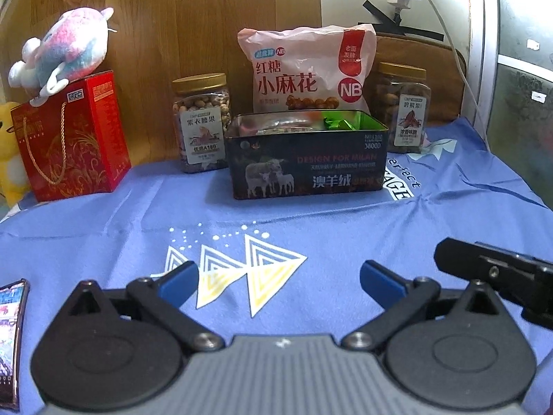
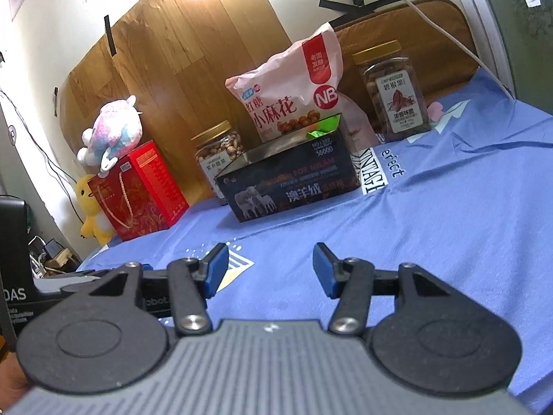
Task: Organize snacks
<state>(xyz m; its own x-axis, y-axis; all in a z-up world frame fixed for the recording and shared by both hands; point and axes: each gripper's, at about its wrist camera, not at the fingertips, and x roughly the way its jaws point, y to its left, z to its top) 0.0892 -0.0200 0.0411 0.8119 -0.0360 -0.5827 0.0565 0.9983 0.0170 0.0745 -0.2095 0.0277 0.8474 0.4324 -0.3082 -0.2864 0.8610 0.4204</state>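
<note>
A dark open tin (image 1: 307, 169) (image 2: 287, 183) with sheep on its side stands on the blue cloth and holds wrapped snacks, one of them green (image 1: 340, 122). Behind it leans a pink snack bag (image 1: 307, 69) (image 2: 293, 97). A gold-lidded nut jar (image 1: 202, 121) (image 2: 216, 152) stands left of the tin, and a second jar (image 1: 402, 107) (image 2: 394, 93) stands to its right. My left gripper (image 1: 278, 278) hovers low over the cloth well short of the tin, open wide and empty. My right gripper (image 2: 269, 268) is open too, with nothing between its blue pads.
A red gift box (image 1: 72, 138) (image 2: 138, 190) with a plush toy (image 1: 62, 48) on top stands at the left, a yellow plush (image 2: 91, 211) beside it. A phone (image 1: 12, 339) lies at the lower left. The right gripper's black body (image 1: 497, 276) shows at the right. Cables hang at the back wall.
</note>
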